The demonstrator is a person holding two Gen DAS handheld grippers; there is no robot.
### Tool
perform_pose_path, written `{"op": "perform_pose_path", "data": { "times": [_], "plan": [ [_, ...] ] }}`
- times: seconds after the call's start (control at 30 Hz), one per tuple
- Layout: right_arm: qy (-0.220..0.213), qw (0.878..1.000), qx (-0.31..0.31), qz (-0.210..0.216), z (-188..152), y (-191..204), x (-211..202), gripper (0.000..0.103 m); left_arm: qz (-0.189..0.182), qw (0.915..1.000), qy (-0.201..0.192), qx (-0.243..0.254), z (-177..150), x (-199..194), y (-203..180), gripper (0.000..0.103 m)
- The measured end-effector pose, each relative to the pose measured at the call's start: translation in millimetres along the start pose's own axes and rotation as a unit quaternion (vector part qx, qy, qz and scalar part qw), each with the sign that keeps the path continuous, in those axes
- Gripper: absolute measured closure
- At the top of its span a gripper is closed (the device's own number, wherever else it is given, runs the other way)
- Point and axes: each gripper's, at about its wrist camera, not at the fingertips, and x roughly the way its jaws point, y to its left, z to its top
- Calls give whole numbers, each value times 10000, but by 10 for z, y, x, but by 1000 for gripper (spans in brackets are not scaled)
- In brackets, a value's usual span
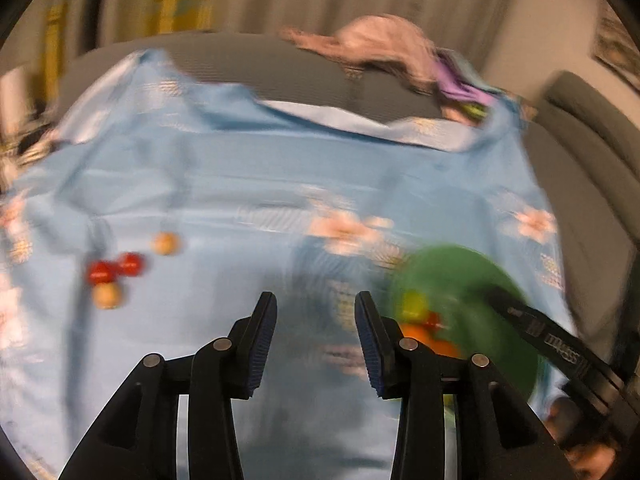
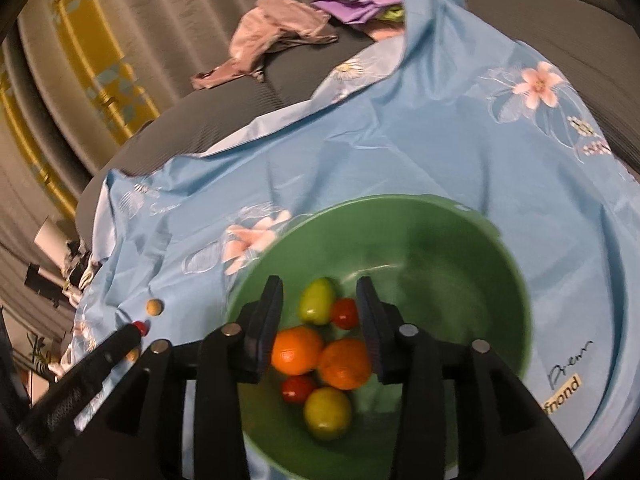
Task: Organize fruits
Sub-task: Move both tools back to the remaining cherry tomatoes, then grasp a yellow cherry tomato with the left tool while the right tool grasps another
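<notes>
Both grippers empty w/ jaws apart over blue cloth; fruit mostly in green bowl.

Left black two-finger gripper point(image 1: 316, 340): jaws apart, nothing btwn; its view is motion-blurred, so cloth print is hard to read. Right black two-finger gripper point(image 2: 319, 328): jaws apart, hovering over the round green plastic bowl point(image 2: 460, 248), pads touching nothing. Bowl's near rim cut off by gripper body. Inside: two oranges point(image 2: 298, 350), two yellow-green pear-like fruits point(image 2: 317, 301) (upper one's long axis roughly upright in pic), two small red fruits point(image 2: 345, 313). Loose on light-blue floral cloth point(image 1: 224, 168), well left of bowl: two red point(image 1: 102, 272) and two tan round pieces point(image 1: 165, 243). Cloth print near bowl, partly cut: "…fnond".
</notes>
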Motion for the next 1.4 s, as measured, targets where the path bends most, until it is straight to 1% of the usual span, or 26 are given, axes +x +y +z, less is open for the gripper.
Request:
{"op": "perform_pose_path", "data": {
  "times": [0.03,0.07,0.17,0.2,0.3,0.33,0.43,0.57,0.6,0.67,0.77,0.83,0.9,1.03,1.07,1.1,1.13,1.17,1.23,1.27,1.3,1.4],
  "plan": [
    [13,10000,-51,22,-7,40,10,59,267,9996,-12,-44,11,0,127,62],
    [41,9999,-116,24,-18,92,25,59,383,9992,-29,-71,7,3,215,62],
    [65,9995,-298,-19,-45,232,56,59,541,9981,-50,-295,-25,34,517,62],
    [72,9993,-369,-13,-57,280,62,58,643,9971,-63,-392,-34,51,610,62],
    [121,9984,-549,87,-97,389,100,54,1325,9899,-75,-492,-51,104,842,62],
    [169,9980,-602,102,-111,426,127,54,1391,9890,-85,-494,-50,100,893,62],
    [297,9972,-672,171,-142,537,190,53,1222,9901,-111,-687,-25,62,1117,62],
    [537,9923,-810,766,-182,787,243,53,1007,9878,-126,-1184,14,81,1413,62],
    [600,9906,-865,868,-179,881,270,53,886,9871,-85,-1334,12,105,1491,62],
    [713,9873,-977,1030,-150,1088,363,53,701,9867,1,-1466,22,171,1570,62],
    [1020,9800,-1137,1273,-100,1459,633,53,583,9870,187,-1485,15,287,1609,62],
    [1243,9745,-1365,1275,-105,1706,855,53,628,9883,322,-1349,5,377,1590,62],
    [1444,9682,-1566,1308,-128,1955,1132,56,729,9882,391,-1287,-8,446,1600,62],
    [1817,9603,-1629,1351,-198,2221,1568,68,664,9864,644,-1357,-48,585,1664,62],
    [1892,9589,-1627,1353,-219,2268,1664,68,639,9864,679,-1354,-52,610,1678,62],
    [1948,9579,-1623,1345,-232,2310,1744,68,696,9862,657,-1351,-52,618,1688,62],
    [1978,9571,-1640,1341,-241,2340,1796,68,772,9852,628,-1398,-50,623,1708,62],
    [2002,9560,-1689,1322,-255,2387,1854,68,761,9844,619,-1461,-48,630,1725,62],
    [2026,9559,-1760,1194,-283,2450,1932,68,602,9833,697,-1567,-37,681,1768,62],
    [2047,9552,-1792,1167,-301,2475,1963,68,590,9827,738,-1592,-35,707,1791,63],
    [2070,9540,-1837,1154,-322,2492,1987,68,677,9827,693,-1579,-30,710,1800,68],
    [2169,9511,-1918,1079,-384,2503,2052,71,702,9838,688,-1499,-22,732,1788,74]
  ]
}}
